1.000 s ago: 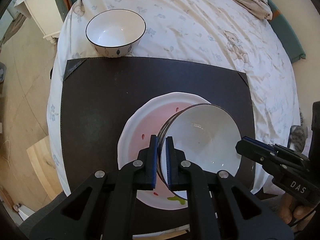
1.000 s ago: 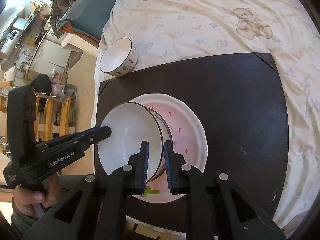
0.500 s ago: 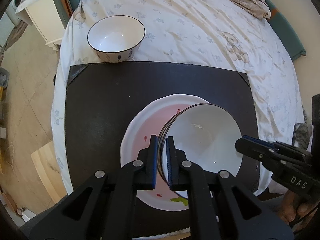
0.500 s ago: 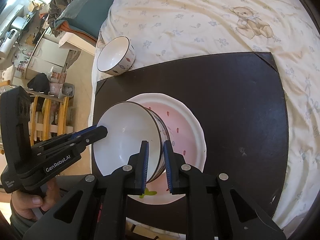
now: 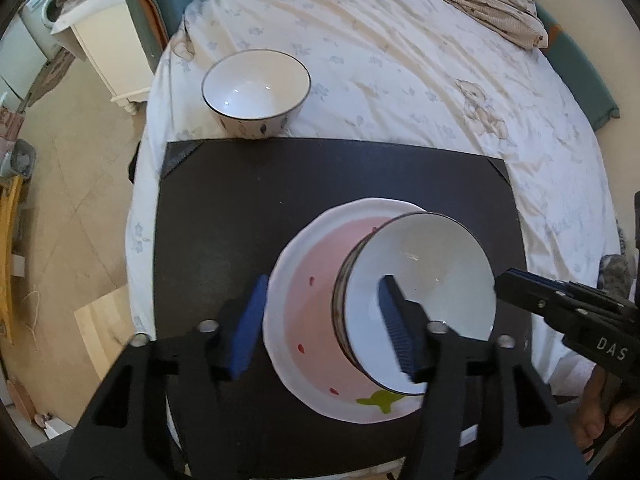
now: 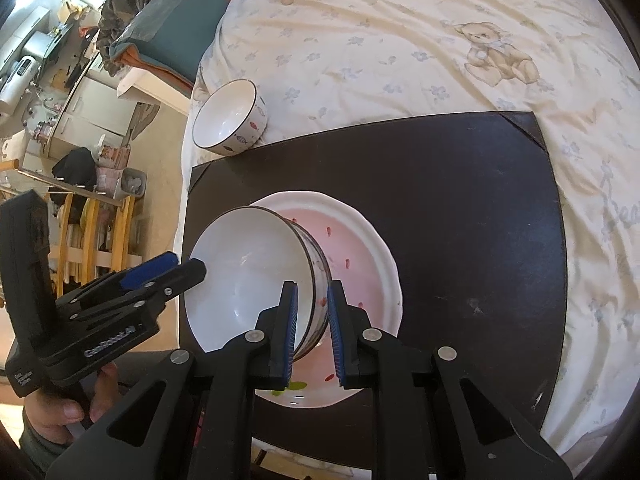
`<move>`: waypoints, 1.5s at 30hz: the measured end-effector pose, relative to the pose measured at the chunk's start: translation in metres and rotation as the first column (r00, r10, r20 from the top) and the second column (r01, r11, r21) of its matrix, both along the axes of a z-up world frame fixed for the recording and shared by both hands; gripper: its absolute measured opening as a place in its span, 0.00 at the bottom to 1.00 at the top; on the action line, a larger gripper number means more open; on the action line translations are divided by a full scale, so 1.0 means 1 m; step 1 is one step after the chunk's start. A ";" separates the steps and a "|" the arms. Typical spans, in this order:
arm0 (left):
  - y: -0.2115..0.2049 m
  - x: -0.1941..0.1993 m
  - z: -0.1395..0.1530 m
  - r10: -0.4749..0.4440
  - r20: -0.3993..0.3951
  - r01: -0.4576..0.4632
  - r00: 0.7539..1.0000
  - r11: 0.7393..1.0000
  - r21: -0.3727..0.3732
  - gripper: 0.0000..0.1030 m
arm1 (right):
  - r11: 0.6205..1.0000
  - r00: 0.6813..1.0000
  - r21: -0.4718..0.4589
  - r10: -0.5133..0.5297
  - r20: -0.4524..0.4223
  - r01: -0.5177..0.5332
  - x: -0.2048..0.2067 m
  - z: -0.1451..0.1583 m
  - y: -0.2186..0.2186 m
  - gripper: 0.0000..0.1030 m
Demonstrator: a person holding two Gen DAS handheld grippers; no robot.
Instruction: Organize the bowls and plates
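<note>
**Q:** Jaws of each tool — how do they stand?

**R:** Those of the left gripper (image 5: 324,320) are opening: one blue pad sits outside the plate's edge, the other over the inside of the near bowl (image 5: 424,296), and neither presses on the bowl wall between them. Those of the right gripper (image 6: 312,328) are clamped on the opposite side of the same bowl's rim, one pad inside and one on the patterned outer wall.

**Q:** Where does the near bowl lie?

**R:** It rests tilted in the pink-centred plate (image 6: 372,264), which lies on the dark mat (image 6: 460,216) spread over the bedsheet (image 6: 400,48). Its white interior faces up, and its dark-lined rim leans toward the left gripper's side.

**Q:** And the other pieces?

**R:** The far bowl (image 5: 256,92) stands upright on the sheet, just beyond the mat's far corner, well apart from the plate. A hand (image 6: 68,408) grips the handle of the left tool in the right wrist view; part of another hand shows under the right tool at the lower edge of the left wrist view
</note>
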State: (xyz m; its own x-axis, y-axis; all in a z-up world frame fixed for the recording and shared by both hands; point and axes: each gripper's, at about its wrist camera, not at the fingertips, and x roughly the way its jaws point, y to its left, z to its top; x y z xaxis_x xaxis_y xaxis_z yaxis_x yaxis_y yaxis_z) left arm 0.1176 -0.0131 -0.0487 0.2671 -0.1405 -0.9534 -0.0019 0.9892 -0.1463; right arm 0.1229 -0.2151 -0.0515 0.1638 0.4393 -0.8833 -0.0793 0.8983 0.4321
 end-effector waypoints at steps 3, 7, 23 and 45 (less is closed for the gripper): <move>0.000 -0.001 0.000 0.005 0.018 -0.006 1.000 1.000 0.021 0.60 | 1.000 1.000 -0.003 -0.008 0.005 0.008 0.000 0.001 -0.002 0.18; -0.003 -0.003 0.005 -0.013 0.052 0.011 0.999 0.999 0.041 0.60 | 1.000 1.000 -0.010 -0.015 0.008 0.015 0.000 0.000 -0.003 0.18; 0.017 0.009 0.029 0.068 0.143 -0.077 0.987 0.995 0.056 0.60 | 0.995 0.995 0.025 -0.100 0.004 0.100 0.007 0.003 -0.007 0.72; 0.156 0.121 0.003 0.410 0.029 -0.406 0.912 0.910 -0.088 0.60 | 0.995 0.995 -0.017 -0.096 -0.022 0.096 0.133 0.014 0.072 0.73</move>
State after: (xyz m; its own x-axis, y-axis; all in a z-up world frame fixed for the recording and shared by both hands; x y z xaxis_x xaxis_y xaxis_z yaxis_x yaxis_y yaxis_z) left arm 0.2390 0.1426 -0.0460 0.3598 -0.0838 -0.9292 -0.3945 0.8889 -0.2329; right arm 0.2554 -0.1429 -0.0374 0.1841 0.4087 -0.8939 0.0171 0.9080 0.4187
